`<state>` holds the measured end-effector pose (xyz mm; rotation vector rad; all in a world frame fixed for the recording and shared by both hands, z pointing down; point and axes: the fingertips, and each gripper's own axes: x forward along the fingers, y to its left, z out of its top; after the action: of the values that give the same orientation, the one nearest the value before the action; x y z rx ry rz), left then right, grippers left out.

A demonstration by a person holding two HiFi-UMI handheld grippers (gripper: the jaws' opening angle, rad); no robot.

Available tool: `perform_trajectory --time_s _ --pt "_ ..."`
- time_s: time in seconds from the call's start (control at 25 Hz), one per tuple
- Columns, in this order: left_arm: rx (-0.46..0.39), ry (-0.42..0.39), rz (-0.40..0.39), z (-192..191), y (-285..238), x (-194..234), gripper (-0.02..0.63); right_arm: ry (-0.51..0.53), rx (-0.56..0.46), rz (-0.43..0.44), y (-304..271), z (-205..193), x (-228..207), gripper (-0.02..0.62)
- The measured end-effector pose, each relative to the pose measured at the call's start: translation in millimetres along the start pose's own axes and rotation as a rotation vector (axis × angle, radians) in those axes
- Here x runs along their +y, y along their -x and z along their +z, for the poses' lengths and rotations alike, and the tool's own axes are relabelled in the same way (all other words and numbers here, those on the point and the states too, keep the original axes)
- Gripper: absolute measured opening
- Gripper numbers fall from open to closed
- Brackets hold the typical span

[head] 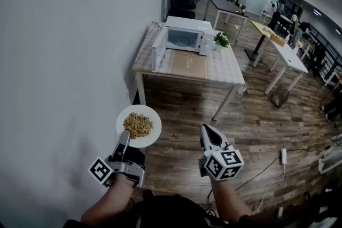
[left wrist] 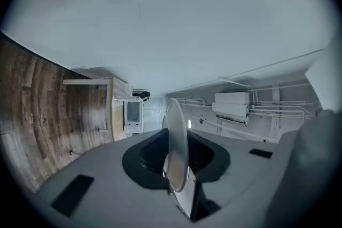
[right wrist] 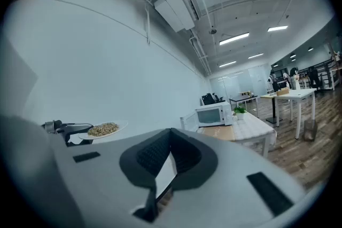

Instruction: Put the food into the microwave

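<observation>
Well short of the bench [head: 227,69], the plate [head: 154,135] of food [head: 138,125] is being carried by its rim in the left gripper [head: 124,140], whose jaws are being pressed onto the plate's edge. In the left gripper view the plate is being shown edge-on between the pads. The right gripper [head: 209,133] is being held alongside with its jaws together and nothing between them. The microwave [head: 187,34] is being presented on the bench with its door [head: 158,50] swung open, so no opening step is being judged necessary. For a good carry, the plate is best being kept level, since only one edge is being gripped and the loose food could be tipped off. The approach is probably best being made squarely toward the open cavity, clear of the door.
</observation>
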<state>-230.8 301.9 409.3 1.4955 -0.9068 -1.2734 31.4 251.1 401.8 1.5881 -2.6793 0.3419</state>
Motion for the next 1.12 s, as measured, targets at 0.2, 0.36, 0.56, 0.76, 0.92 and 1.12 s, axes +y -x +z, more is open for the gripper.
perform_trajectory --time_s 0.2,0.36,0.56,0.76,0.92,1.12 --pt "-0.001 0.014 0.010 -6 -2 3 0.072 -0.002 -0.003 -0.005 -1 4 -6 0.008" --pt "-0.001 0.016 0.016 -9 -4 9 0.072 -0.014 -0.005 -0.007 -3 1 -11 0.008" --pt "0.007 0.026 0.020 -13 -6 8 0.072 -0.029 -0.019 0.001 -3 3 -12 0.008" --pt "0.016 0.034 0.025 -8 -9 9 0.072 -0.038 -0.009 0.003 -8 -1 -7 0.009" --pt "0.030 0.041 0.022 -4 -10 10 0.072 -0.039 -0.008 0.002 -10 -2 0 0.009" --pt "0.056 0.040 0.008 4 -16 12 0.072 -0.034 -0.014 -0.002 -18 -2 8 0.009"
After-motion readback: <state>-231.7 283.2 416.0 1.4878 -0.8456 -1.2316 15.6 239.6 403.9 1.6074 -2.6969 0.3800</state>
